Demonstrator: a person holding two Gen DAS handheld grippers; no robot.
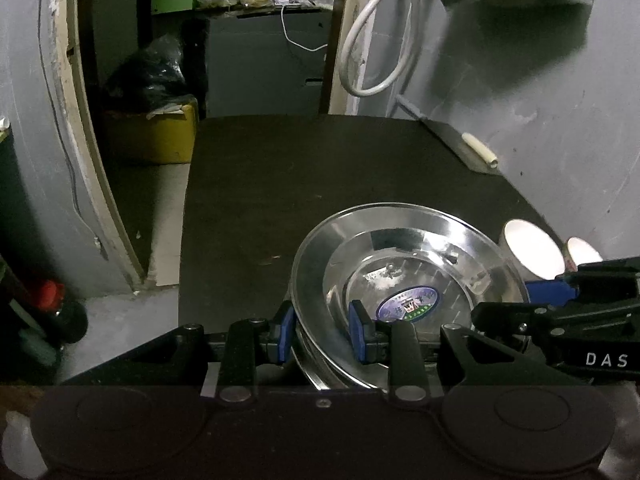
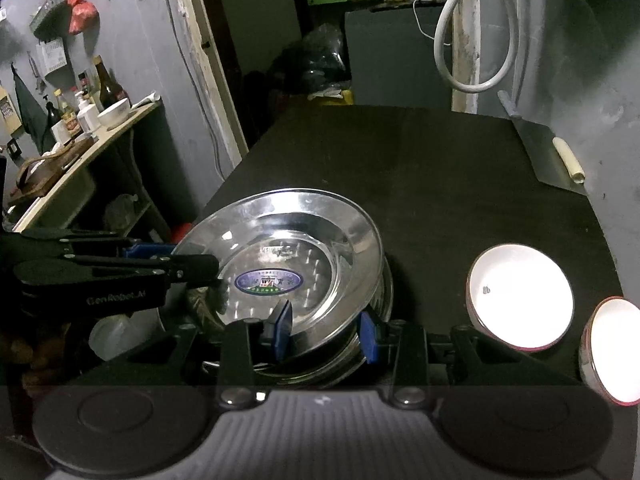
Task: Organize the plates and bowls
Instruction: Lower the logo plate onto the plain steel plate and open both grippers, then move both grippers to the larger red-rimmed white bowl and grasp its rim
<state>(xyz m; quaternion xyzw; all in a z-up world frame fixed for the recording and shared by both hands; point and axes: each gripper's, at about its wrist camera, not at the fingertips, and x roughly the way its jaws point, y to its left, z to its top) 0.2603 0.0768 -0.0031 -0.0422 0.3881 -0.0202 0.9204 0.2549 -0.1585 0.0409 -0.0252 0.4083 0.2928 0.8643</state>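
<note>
A stack of shiny steel plates with a blue oval sticker sits on the dark table; it also shows in the right wrist view. My left gripper has its blue pads on either side of the stack's near-left rim. My right gripper straddles the stack's near rim from the other side, one pad inside the top plate, one outside. Whether either pinches the rim is unclear. Two white bowls with red rims stand to the right of the stack.
A metal scraper with a pale handle lies at the table's far right by the wall. A white hose hangs on the wall. A side counter with bottles and a bowl stands at the left. A doorway opens behind the table.
</note>
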